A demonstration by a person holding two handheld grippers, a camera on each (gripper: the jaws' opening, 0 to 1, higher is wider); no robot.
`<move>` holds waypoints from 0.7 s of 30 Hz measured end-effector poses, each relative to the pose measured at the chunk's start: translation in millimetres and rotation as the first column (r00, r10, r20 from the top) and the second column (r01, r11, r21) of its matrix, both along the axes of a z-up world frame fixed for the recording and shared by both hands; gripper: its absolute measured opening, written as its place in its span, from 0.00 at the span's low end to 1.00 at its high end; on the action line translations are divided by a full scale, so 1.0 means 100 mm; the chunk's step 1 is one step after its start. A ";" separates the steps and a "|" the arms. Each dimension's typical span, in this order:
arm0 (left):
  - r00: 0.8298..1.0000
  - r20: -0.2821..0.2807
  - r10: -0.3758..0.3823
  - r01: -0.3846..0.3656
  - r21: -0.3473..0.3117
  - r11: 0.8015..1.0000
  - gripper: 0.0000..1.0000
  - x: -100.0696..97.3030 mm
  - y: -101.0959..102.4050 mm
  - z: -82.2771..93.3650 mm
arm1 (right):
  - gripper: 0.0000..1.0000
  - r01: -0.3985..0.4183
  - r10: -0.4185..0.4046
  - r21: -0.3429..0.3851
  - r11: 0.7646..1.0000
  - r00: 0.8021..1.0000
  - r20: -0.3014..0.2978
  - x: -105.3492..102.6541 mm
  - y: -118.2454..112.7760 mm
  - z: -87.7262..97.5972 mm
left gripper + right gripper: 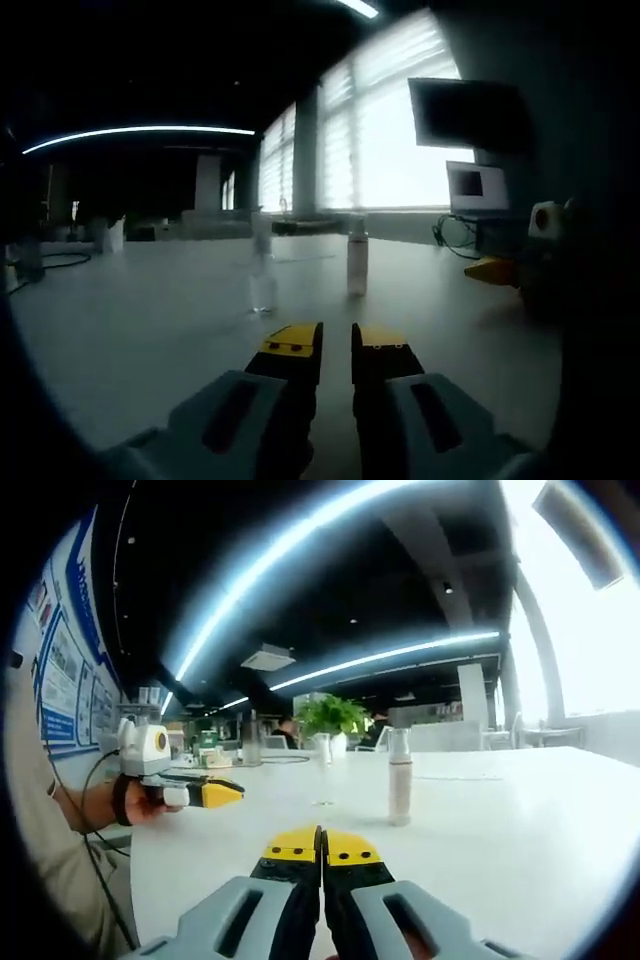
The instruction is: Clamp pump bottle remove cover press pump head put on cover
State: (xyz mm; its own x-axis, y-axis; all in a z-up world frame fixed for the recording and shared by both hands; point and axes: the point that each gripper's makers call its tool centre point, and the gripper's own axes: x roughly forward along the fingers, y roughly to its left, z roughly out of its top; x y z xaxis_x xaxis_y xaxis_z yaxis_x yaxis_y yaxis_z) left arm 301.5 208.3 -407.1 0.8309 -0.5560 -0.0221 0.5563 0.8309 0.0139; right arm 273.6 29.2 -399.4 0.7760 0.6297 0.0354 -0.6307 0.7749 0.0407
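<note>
white table [520, 820] | pump bottle [400, 777] upright | left tongs [336, 342] slightly spread | right tongs [321, 848] pressed together

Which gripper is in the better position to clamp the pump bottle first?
Probably left: the left gripper is slightly open and points between the bottle and the cover. The right gripper is shut.

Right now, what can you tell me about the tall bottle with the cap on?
The pump bottle stands upright on the white table, slim, with a pale beige body and a clear cover on top. Nothing touches it except the table. A small clear container stands apart beside it. The left gripper view shows the bottle too, backlit by windows.
</note>
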 end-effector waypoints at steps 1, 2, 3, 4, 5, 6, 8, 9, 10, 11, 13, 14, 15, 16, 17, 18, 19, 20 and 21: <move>1.000 0.001 -0.001 0.001 0.002 1.000 0.04 0.00 0.00 0.00 | 0.00 0.000 0.000 -0.004 1.000 1.000 0.000 0.00 0.00 0.00; 1.000 0.003 -0.002 0.002 0.004 1.000 0.04 0.00 0.00 0.00 | 0.00 -0.002 0.002 -0.007 1.000 1.000 0.001 0.00 0.00 -0.01; 1.000 0.006 0.000 0.000 0.010 1.000 0.04 0.00 -0.01 0.00 | 0.00 -0.009 0.009 -0.014 1.000 1.000 0.007 -0.01 0.02 -0.01; 1.000 0.006 0.001 -0.001 0.013 1.000 0.04 -0.01 -0.01 0.00 | 0.00 -0.010 0.010 -0.016 1.000 1.000 0.008 -0.02 0.03 -0.01; 1.000 0.005 0.001 -0.001 0.015 1.000 0.04 -0.01 -0.02 0.00 | 0.00 -0.011 0.011 -0.023 1.000 1.000 0.011 -0.02 0.03 -0.01; 1.000 0.003 0.000 -0.001 0.016 1.000 0.04 -0.01 -0.02 -0.01 | 0.00 -0.009 0.010 -0.029 1.000 1.000 0.014 -0.02 0.04 -0.01; 1.000 0.003 0.000 0.000 0.016 1.000 0.04 -0.02 -0.02 -0.01 | 0.00 -0.012 0.013 -0.037 0.999 1.000 0.020 -0.02 0.04 -0.02; 1.000 0.002 0.002 -0.002 0.015 1.000 0.04 -0.02 -0.02 -0.01 | 0.00 -0.016 0.017 -0.038 0.999 1.000 0.023 -0.03 0.05 -0.01; 1.000 0.001 0.003 -0.003 0.019 1.000 0.04 -0.02 -0.02 -0.01 | 0.00 -0.018 0.019 -0.037 0.999 1.000 0.023 -0.03 0.05 -0.01; 1.000 0.001 0.003 -0.003 0.020 1.000 0.04 -0.02 -0.03 -0.01 | 0.00 -0.018 0.018 -0.038 0.999 1.000 0.024 -0.03 0.05 -0.01; 1.000 0.002 0.002 -0.002 0.023 1.000 0.04 -0.03 -0.03 -0.01 | 0.00 -0.013 0.014 -0.043 0.999 1.000 0.026 -0.02 0.05 -0.01; 1.000 0.002 0.002 -0.002 0.027 1.000 0.04 -0.02 -0.03 -0.02 | 0.00 -0.013 0.015 -0.048 0.999 0.999 0.030 -0.03 0.05 -0.01; 1.000 0.004 0.003 -0.003 0.030 1.000 0.04 -0.02 -0.04 -0.02 | 0.00 -0.016 0.017 -0.051 0.999 0.999 0.033 -0.03 0.06 -0.01; 1.000 0.004 0.005 -0.005 0.033 0.999 0.04 -0.02 -0.03 -0.02 | 0.00 -0.017 0.018 -0.052 0.999 0.999 0.035 -0.03 0.06 -0.01; 1.000 0.004 0.006 -0.006 0.036 0.999 0.04 -0.02 -0.03 -0.02 | 0.00 -0.017 0.019 -0.052 0.998 0.999 0.036 -0.03 0.06 -0.01; 1.000 0.004 0.006 -0.007 0.037 0.999 0.04 -0.02 -0.03 -0.03 | 0.00 -0.017 0.018 -0.050 0.999 0.999 0.035 -0.03 0.06 -0.01; 1.000 0.004 0.008 -0.008 0.038 0.999 0.04 -0.02 -0.03 -0.03 | 0.00 -0.016 0.017 -0.047 0.999 0.999 0.032 -0.02 0.05 -0.01; 1.000 0.004 0.009 -0.009 0.038 0.999 0.04 -0.01 -0.02 -0.03 | 0.00 -0.014 0.015 -0.044 0.999 0.999 0.029 -0.02 0.05 -0.02; 1.000 0.004 0.009 -0.009 0.038 0.999 0.04 -0.01 -0.02 -0.03 | 0.00 -0.013 0.014 -0.043 0.999 1.000 0.028 -0.01 0.04 -0.02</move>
